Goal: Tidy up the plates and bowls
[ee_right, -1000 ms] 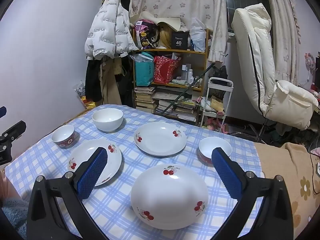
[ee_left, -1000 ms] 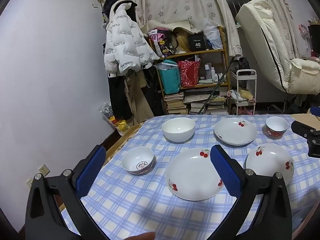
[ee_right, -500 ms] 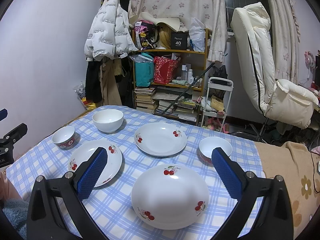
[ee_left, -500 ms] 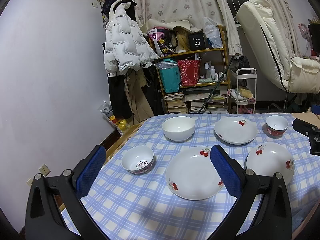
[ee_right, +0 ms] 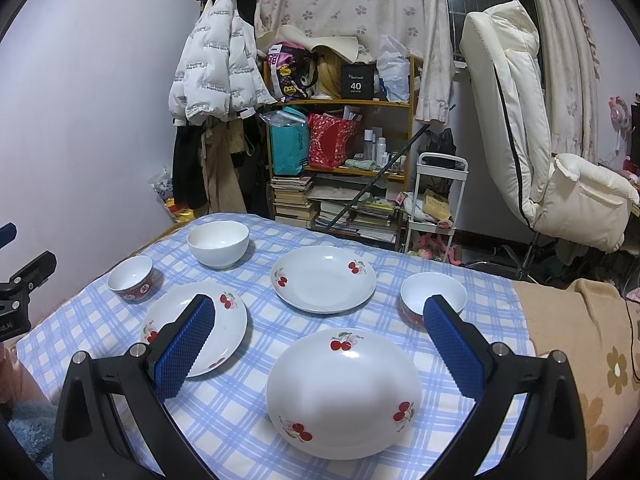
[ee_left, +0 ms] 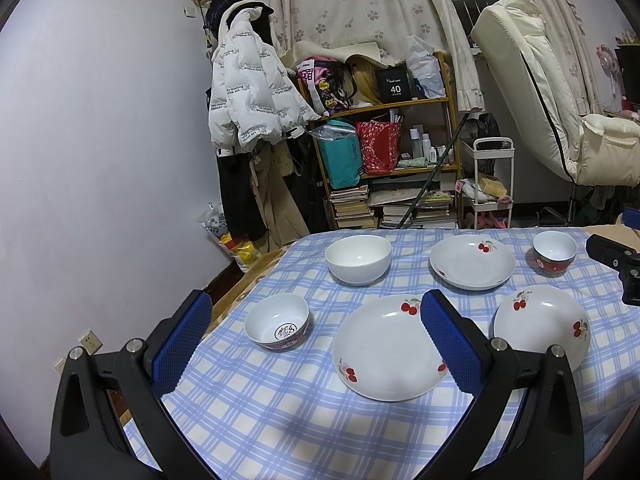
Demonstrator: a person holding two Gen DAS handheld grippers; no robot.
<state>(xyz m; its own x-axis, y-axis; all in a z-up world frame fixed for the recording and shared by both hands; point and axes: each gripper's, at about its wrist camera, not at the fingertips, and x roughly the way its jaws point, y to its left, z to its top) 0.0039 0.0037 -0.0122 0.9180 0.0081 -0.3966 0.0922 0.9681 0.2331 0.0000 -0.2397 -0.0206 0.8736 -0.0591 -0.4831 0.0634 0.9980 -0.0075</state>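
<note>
Checked cloth [ee_left: 280, 408]: cherry-print plates [ee_left: 390, 348], bowls [ee_left: 357, 259].

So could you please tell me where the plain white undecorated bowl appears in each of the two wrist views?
Left wrist view: the plain white undecorated bowl sits at centre, far side of the table, left of a cherry-printed plate.
Right wrist view: the bowl is upper left, at the far corner.
Shared landmark: the white puffer jacket hanging behind.

Black-framed left tool [ee_left: 316, 328] and right tool [ee_right: 320, 330], blue textured pads, silver screws.
</note>
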